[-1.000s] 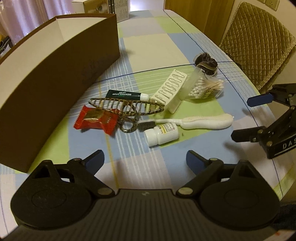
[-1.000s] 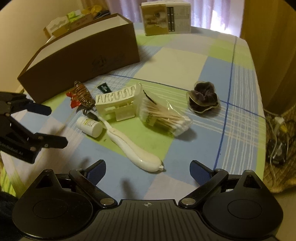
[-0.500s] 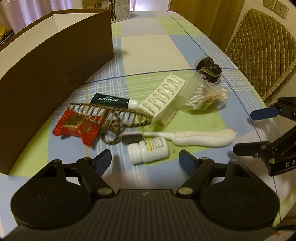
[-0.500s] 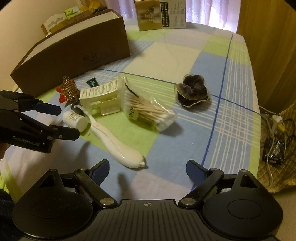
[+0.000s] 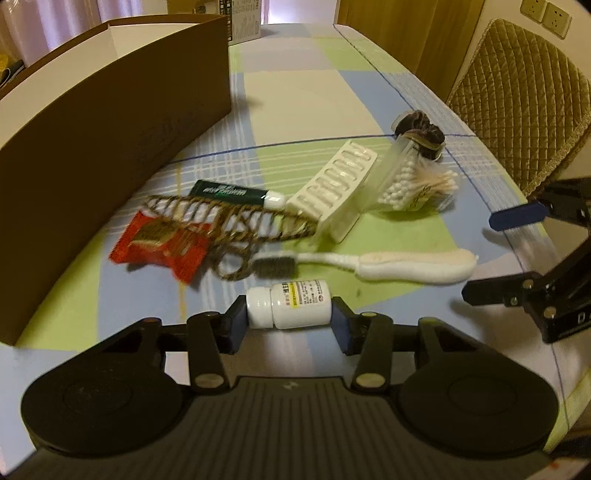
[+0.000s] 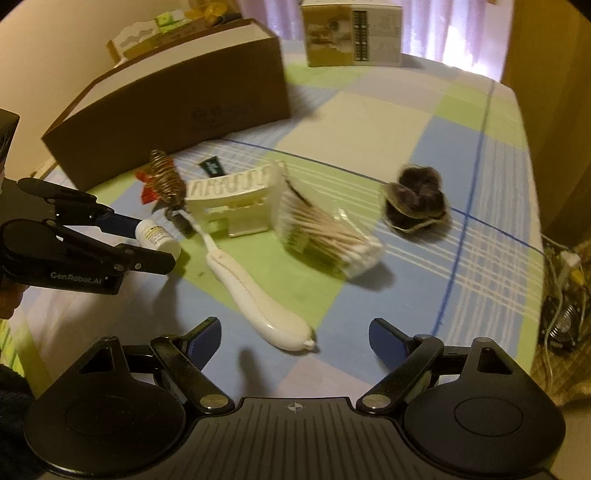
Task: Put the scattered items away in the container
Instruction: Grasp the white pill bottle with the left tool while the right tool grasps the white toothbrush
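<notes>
The brown container [image 5: 110, 122], an open box with a white inside, stands along the left edge of the table [image 5: 303, 85], which wears a checked cloth. Just right of it, toward the table's middle, the scattered items lie in a heap: a red snack packet [image 5: 159, 247] under a woven wire holder [image 5: 221, 218], a dark green tube [image 5: 229, 192] behind them, then a white ridged rack [image 5: 332, 192] leaning against a bag of cotton swabs [image 5: 413, 188]. A brown scrunchie [image 5: 421, 133] sits behind the bag, nearer the right edge. In front of the heap a white long-handled brush [image 5: 369, 264] lies crosswise.

Nearest the front edge, the white pill bottle [image 5: 290, 304] lies on its side between the blue pads of the left gripper [image 5: 288, 319], one pad at the cap, the other at the base; the pads pinch it end to end. The right gripper [image 6: 293, 338] hovers near the brush's thick end with its fingers spread wide and nothing between them. A printed carton [image 6: 351, 33] stands at the far edge, and a quilted chair [image 5: 517, 96] is beside the right edge.
</notes>
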`<state>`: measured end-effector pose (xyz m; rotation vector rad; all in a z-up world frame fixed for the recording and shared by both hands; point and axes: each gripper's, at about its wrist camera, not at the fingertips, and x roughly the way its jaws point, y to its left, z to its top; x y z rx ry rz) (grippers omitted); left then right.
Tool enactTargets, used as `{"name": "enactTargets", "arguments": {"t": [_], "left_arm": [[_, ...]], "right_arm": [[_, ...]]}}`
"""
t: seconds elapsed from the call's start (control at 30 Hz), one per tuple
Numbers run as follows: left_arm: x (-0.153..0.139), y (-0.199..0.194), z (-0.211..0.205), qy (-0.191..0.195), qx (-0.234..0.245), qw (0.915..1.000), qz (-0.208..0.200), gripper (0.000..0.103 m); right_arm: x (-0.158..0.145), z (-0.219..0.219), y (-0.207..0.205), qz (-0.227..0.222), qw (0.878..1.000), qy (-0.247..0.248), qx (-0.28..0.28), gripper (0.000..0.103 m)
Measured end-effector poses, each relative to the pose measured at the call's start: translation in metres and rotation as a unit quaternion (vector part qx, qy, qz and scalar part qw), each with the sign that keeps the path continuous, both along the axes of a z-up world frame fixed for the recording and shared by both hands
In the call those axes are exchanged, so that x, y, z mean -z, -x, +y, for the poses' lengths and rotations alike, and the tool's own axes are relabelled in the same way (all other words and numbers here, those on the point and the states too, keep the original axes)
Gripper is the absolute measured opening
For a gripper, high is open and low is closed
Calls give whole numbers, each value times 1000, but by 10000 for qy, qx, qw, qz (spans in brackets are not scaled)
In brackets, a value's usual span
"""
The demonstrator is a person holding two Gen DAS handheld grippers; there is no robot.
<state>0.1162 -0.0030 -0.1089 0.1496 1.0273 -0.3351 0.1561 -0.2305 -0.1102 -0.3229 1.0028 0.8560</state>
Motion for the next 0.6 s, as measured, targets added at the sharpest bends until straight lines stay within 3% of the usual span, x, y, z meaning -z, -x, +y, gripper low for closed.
{"name": "enactTargets", "arguments": {"t": [0.13,0.23,0.33,0.53,0.6], "left_arm": [[-4,8,19,-97,-101,9999,0,42],[-7,13,34,-148,-237,9996,2,42],[-10,17,47,-173,-330,9993,-21,42],[-15,24,59,-212,-409,9989,-74,42],[-15,28,60,-221,-363,9991,-72,42]], "right_arm": [[1,15,6,-89,9993,-40,-348,83],[3,28,5,-182,9975,-51,-678,66],[8,40,1,-291,9957,-50,-878,57],[18,52,3,-271,9918,-11,-1246,24],[17,51,10,-123,9910,-25,-1329,19]]}}
